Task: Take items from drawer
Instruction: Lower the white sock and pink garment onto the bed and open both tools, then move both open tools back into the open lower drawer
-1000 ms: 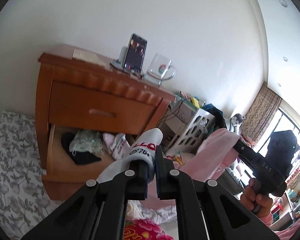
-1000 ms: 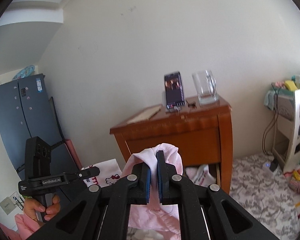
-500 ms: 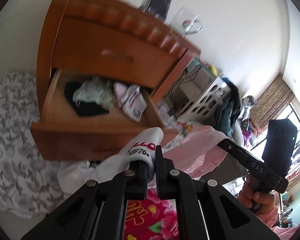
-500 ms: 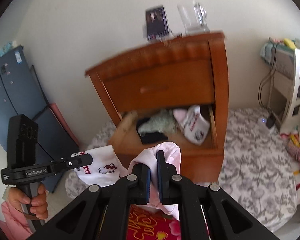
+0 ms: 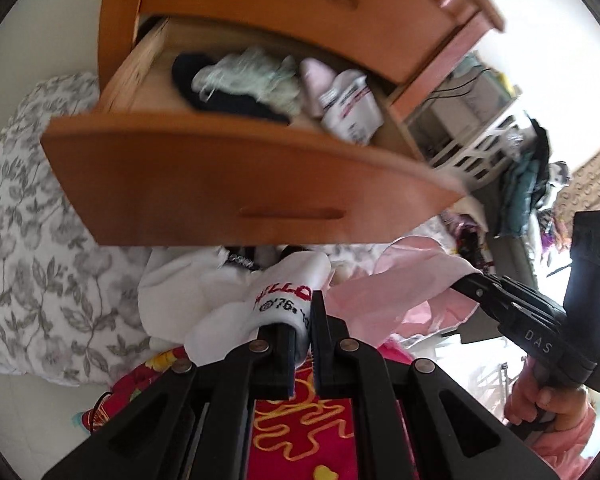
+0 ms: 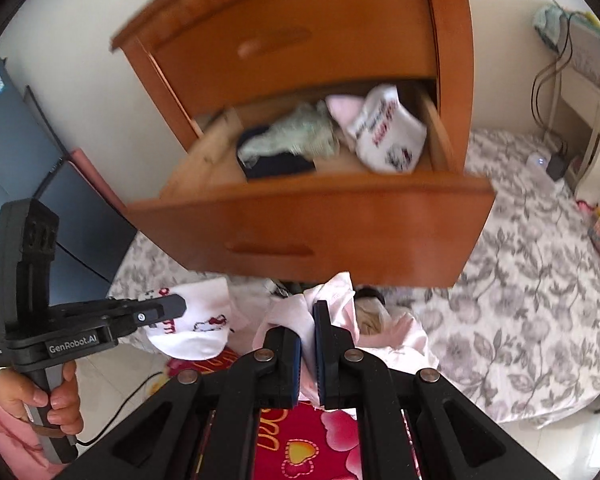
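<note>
Left tongs [image 5: 310,320] clamped on a white sock [image 5: 284,300]; right tongs [image 6: 307,320] clamped on pink cloth [image 6: 332,300]. Open drawer [image 6: 320,220] just ahead, above both. Best lowered onto the pile below before letting go.

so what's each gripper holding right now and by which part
Left gripper is shut on a white sock, pinching its printed cuff end. Right gripper is shut on a pink garment, clamped on a bunched fold near its top edge.
</note>
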`<state>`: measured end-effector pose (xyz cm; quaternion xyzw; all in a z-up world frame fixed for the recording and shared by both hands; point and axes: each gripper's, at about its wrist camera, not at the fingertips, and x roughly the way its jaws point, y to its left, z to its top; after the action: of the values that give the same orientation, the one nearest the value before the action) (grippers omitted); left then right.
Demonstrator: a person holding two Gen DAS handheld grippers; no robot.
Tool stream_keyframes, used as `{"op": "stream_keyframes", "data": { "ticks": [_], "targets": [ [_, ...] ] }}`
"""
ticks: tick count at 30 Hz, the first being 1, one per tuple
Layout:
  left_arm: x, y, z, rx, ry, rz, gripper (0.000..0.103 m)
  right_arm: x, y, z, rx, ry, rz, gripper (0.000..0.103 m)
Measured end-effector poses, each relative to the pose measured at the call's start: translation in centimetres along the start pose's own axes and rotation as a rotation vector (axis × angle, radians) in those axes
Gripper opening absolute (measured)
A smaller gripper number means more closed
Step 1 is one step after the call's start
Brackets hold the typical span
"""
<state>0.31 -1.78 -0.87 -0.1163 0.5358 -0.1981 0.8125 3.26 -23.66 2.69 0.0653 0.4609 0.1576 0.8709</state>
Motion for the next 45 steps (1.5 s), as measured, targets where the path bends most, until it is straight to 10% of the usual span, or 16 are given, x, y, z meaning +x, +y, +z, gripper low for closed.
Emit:
{"op": "stream_keyframes", "data": {
  "ticks": [22, 45],
  "targets": [
    [7.2, 3.6, -1.5, -0.083, 0.153, 0.134, 0.007, 7.6, -1.8, -2.5, 0.037, 0.2, -0.085, 0.009],
    [2.4, 3.8, -0.6, -0.112, 0.04, 0.247, 0.085, 4.2, -1.1, -1.1, 0.028, 0.136, -0.145, 0.081]
  ]
}}
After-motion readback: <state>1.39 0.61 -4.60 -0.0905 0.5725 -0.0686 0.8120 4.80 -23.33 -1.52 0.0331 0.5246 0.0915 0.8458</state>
